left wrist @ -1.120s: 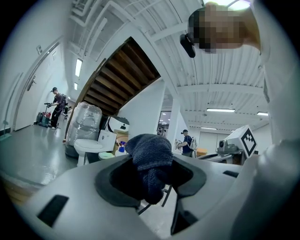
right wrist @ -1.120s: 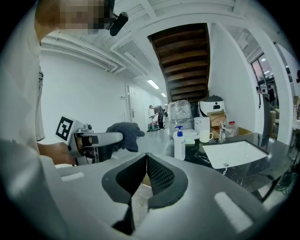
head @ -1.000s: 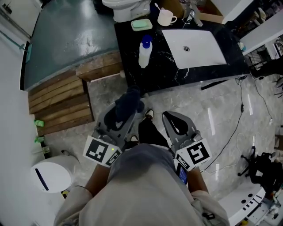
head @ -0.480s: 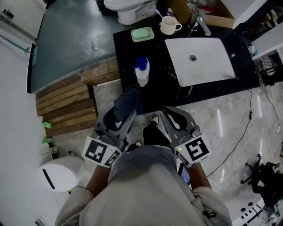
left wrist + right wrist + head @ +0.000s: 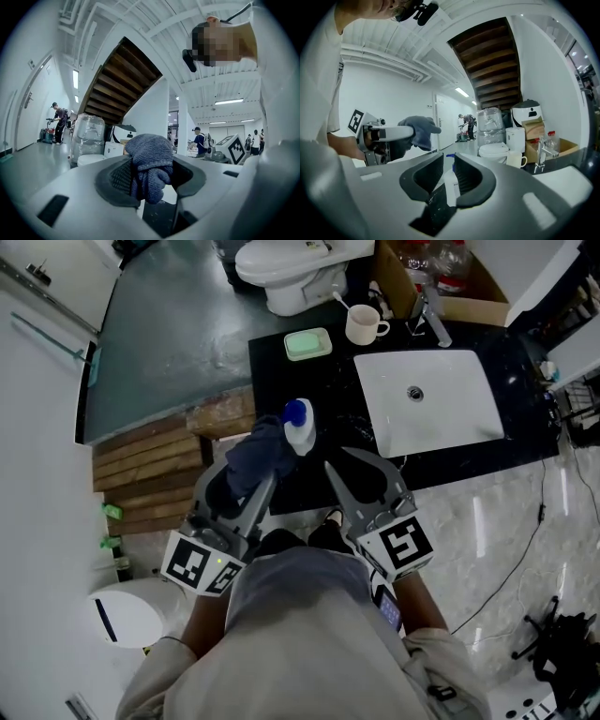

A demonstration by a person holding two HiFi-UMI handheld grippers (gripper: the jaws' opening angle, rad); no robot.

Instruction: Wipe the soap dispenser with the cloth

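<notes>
- Soap dispenser [image 5: 299, 430], a white bottle with a blue cap, stands upright on the black counter [image 5: 277, 371], to the left of the sink [image 5: 427, 404] and close to the counter's front edge.
- The left gripper [image 5: 253, 486] is clamped on the cloth [image 5: 258, 456], a dark blue-grey wad bunched between the pads and spilling over the tips.
- In the head view the cloth sits just left of the dispenser, on the side away from the sink. Its edge overlaps the bottle's side there, and I cannot tell whether the two touch.
- The right gripper [image 5: 339, 465] hangs over the counter's front edge, near the sink's front left corner, with the dispenser just ahead and to the left of its tips.
- Its jaws have just been opening and now stand a narrow gap apart, with nothing pressed between the pads.
- In the right gripper view the bottle and its blue cap show through that gap, beyond the tips and not inside the grip.
- The two grippers flank the dispenser: the left on its far side from the sink, the right on the sink side.
- Further back on the counter, a green soap dish [image 5: 307, 343] lies well left of the sink's back edge, and a mug [image 5: 364, 324] stands by the sink's back left corner.
</notes>
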